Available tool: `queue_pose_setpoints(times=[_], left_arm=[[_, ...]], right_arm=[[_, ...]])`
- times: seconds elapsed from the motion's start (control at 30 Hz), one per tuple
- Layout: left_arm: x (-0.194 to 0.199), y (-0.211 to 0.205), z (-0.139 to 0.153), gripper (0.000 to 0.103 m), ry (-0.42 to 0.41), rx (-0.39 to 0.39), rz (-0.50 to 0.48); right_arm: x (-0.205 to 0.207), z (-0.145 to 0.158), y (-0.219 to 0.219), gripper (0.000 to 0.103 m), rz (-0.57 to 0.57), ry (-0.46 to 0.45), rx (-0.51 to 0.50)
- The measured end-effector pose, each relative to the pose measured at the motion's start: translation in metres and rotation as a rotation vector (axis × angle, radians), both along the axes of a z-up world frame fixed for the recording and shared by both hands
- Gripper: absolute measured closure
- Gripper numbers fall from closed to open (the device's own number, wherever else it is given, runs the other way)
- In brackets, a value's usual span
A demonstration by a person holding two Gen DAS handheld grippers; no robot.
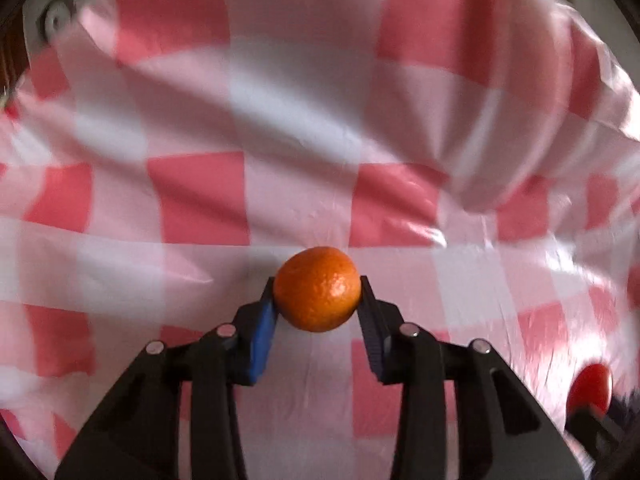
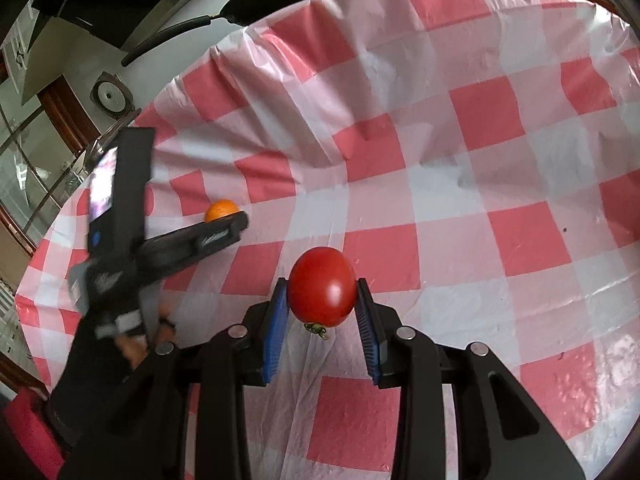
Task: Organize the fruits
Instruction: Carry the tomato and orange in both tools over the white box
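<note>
The left hand-held gripper (image 1: pixel 317 289) clamps a mandarin (image 1: pixel 317 289) at frame centre, over the checkered table (image 1: pixel 200 196). The right hand-held gripper (image 2: pixel 322 286) grips a tomato (image 2: pixel 322 286), stem downward; its far side is hidden.

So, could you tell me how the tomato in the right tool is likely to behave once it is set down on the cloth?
The tomato is round and smooth, so it will probably roll when released. Its glossy skin looks slippery against the pads of the right tool, and likely bruises if squeezed harder. The wrinkled tablecloth may slow it a little.
</note>
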State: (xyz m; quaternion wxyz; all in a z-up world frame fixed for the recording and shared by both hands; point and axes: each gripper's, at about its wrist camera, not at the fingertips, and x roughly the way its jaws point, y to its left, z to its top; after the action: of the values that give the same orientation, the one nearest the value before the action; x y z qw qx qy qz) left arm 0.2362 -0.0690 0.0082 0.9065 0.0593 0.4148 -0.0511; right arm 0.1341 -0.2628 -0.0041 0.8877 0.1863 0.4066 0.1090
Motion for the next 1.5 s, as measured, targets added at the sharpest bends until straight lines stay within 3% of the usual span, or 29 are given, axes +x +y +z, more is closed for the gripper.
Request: queue_pose_setpoints(times=[0.13,0.4,0.67,0.83,1.5], left_arm=[[-0.043,0.02,0.016,0.064,-0.059,-0.063,0.0],[-0.147,0.051,0.031,0.064,-0.088,-0.159,-0.011],[-0.248,0.085,0.045,0.064,-0.12,-0.126,0.012],[-0.29,0.115,0.045,0.064,-0.118,-0.133,0.048],[-0.441,0.232,0.031,0.064,-0.093,-0.157,0.341]], right_arm=[[-0.002,-0.003,0.0,0.07,-0.008,-0.004,0.011],[-0.01,0.001,0.01,0.07,0.025,0.013,0.026],[-0.07,0.035,0.055,0.07,0.158,-0.072,0.006],[-0.113,0.043,0.086,0.07,0.259,-0.103,-0.015],[-0.255,0.054,0.223,0.07,0.688,-0.205,-0.069]])
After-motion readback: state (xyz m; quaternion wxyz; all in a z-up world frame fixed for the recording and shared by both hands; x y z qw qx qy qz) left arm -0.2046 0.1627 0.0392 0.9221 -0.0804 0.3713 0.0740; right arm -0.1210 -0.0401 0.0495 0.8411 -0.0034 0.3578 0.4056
